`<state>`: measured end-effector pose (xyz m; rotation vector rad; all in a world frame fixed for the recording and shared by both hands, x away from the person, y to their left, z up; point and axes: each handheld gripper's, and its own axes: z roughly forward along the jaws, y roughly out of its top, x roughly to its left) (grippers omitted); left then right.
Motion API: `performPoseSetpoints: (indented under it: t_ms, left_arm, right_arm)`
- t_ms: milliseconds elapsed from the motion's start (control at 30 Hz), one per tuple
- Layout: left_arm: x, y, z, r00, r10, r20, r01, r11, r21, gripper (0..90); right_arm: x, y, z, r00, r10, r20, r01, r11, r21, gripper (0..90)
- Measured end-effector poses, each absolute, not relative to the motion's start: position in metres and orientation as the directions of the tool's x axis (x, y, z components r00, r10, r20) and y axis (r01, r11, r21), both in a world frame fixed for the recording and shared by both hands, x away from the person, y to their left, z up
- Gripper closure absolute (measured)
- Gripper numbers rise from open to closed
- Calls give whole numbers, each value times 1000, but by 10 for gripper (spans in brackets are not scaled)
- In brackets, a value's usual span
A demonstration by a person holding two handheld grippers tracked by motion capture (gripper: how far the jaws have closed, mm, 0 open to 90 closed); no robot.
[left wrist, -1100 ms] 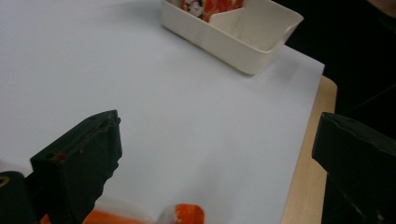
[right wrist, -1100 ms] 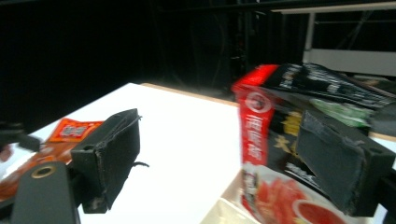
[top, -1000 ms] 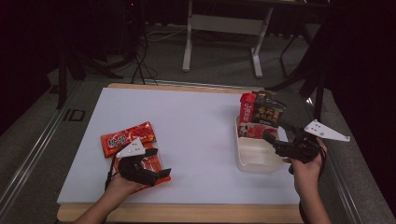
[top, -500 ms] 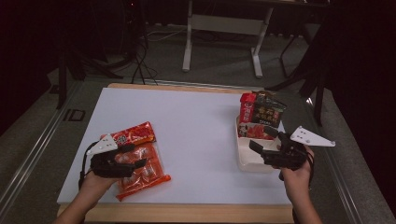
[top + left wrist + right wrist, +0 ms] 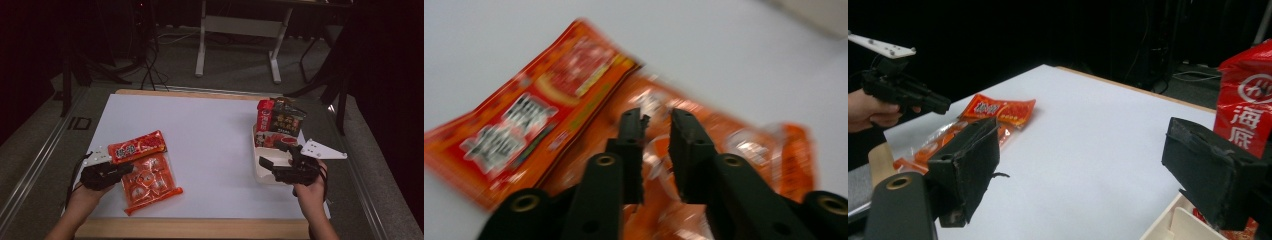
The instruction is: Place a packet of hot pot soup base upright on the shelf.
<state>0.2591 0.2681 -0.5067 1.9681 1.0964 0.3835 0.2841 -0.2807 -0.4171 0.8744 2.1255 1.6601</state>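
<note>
The left hand-held gripper (image 5: 120, 171) sits at the near left of the white desk (image 5: 210, 135), its tips over the left edge of a clear packet of orange sweets (image 5: 150, 182) that lies flat on the desk; in the left gripper view its two black jaws stand a narrow gap apart above that packet (image 5: 734, 145), with nothing between them, though the picture is blurred and I cannot tell whether the tips touch the wrapper. A flat red-orange snack packet (image 5: 136, 146) lies just beyond, its near edge overlapping the far edge of the sweets packet; in the left gripper view it (image 5: 529, 125) is to the left of the jaws.

The right hand-held gripper (image 5: 274, 163) is at the near right, held over the near end of a pale plastic tray (image 5: 260, 172); its jaws are spread wide and hold nothing, as the right gripper view shows, with bare desk (image 5: 1088, 150) between the two pads. In the tray's far end stand a red pouch (image 5: 265, 114) and a dark pouch (image 5: 286, 122) side by side, with a red packet (image 5: 272, 140) lying in front of them; the red pouch (image 5: 1248, 100) rises just behind the right jaw in the right gripper view. The same view shows the left hand-held gripper (image 5: 943, 106) across the desk, beside the two orange packets.
</note>
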Motion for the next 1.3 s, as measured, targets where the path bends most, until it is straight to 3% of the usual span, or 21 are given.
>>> performPoseSetpoints:
  t_ms: [200,567,1300]
  left_arm:
    - [260,282,-522,520,849,-96,615,-293,732,895]
    - [267,283,-541,495,862,-111,680,-304,668,898]
    - [293,245,-538,578,814,-59,631,-400,665,899]
  right_arm:
    - [285,-278,-419,-778,617,120,271,157,950,152]
    - [284,-279,-419,-780,615,119,267,155,951,152]
    - [284,-278,-420,-784,607,128,275,154,949,152]
